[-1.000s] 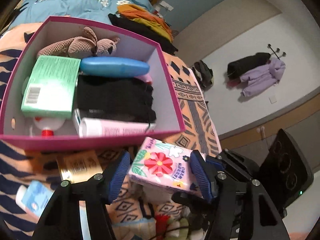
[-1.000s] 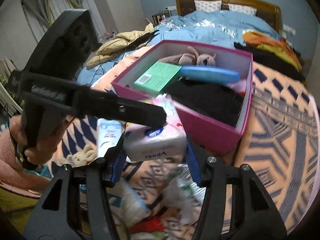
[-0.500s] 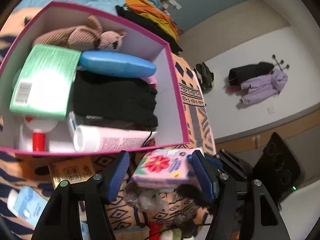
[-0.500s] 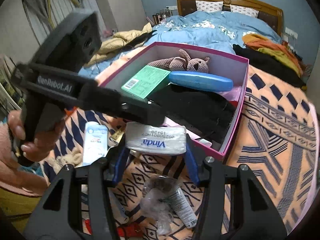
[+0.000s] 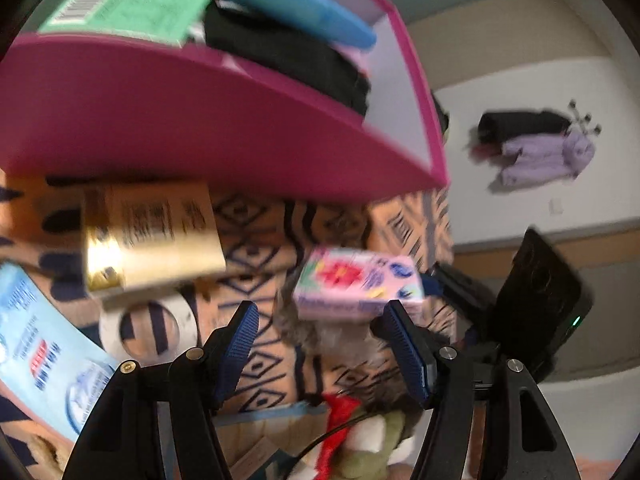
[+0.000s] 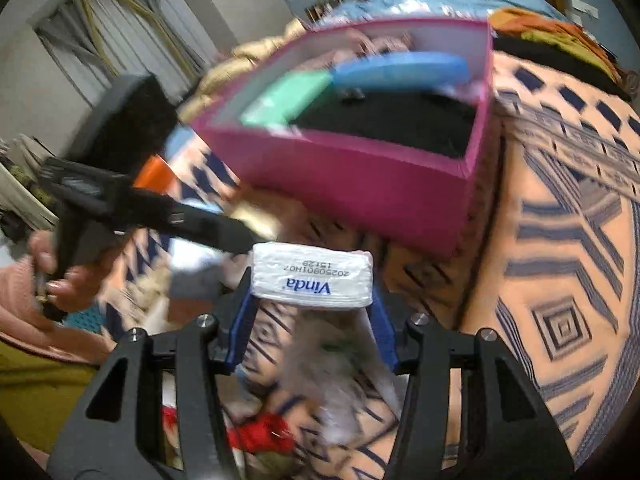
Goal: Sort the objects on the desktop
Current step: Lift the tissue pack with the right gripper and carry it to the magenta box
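The left tongs (image 5: 320, 344) stand released, jaws apart, nothing between them. Ahead and right of them, the tissue pack (image 6: 313, 281) sits clenched across its short ends in the right tongs (image 6: 312, 304), just short of the pink box (image 6: 360, 176). It looks light, soft and slick in its wrapper, so gripping across the ends suits it. Motion blur smears the box's contents and the clutter beneath on the patterned tabletop (image 6: 560, 280).

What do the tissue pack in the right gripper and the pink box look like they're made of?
Tissue pack: thin glossy plastic wrap over soft paper, judging by its sheen and printed date code. Pink box: probably matte cardboard, given its thin flat walls with pale insides.
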Demonstrator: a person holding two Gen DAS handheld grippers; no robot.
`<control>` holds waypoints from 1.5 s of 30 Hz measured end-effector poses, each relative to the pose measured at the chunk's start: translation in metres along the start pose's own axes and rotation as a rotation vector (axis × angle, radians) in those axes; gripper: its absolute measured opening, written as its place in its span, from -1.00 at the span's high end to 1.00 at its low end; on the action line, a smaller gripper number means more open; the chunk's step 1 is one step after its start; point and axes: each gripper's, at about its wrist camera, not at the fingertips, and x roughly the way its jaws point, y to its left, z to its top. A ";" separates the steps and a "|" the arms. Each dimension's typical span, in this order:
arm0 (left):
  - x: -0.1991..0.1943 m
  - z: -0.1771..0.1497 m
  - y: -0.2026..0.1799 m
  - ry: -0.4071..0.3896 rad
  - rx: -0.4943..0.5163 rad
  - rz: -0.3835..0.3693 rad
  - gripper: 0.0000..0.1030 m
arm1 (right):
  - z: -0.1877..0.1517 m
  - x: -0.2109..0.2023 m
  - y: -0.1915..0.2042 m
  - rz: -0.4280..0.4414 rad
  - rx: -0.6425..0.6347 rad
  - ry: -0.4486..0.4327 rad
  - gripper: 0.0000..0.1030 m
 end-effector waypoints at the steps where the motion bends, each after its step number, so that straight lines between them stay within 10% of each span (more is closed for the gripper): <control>1: 0.005 -0.003 -0.001 0.013 0.009 0.012 -0.29 | -0.005 0.002 -0.003 0.008 0.007 0.007 -0.06; 9: 0.025 -0.011 -0.010 0.058 0.049 0.042 -0.29 | -0.031 0.002 -0.011 -0.075 0.048 0.086 -0.14; 20: 0.033 0.015 -0.024 0.093 0.089 0.044 -0.42 | -0.076 -0.030 -0.063 0.230 0.605 -0.099 -0.29; 33: 0.058 0.016 -0.038 0.130 0.148 0.131 -0.38 | -0.079 -0.011 -0.098 0.145 0.768 -0.111 -0.29; 45: 0.044 0.013 -0.047 0.089 0.175 0.145 0.08 | -0.065 -0.009 -0.074 0.119 0.692 -0.087 0.42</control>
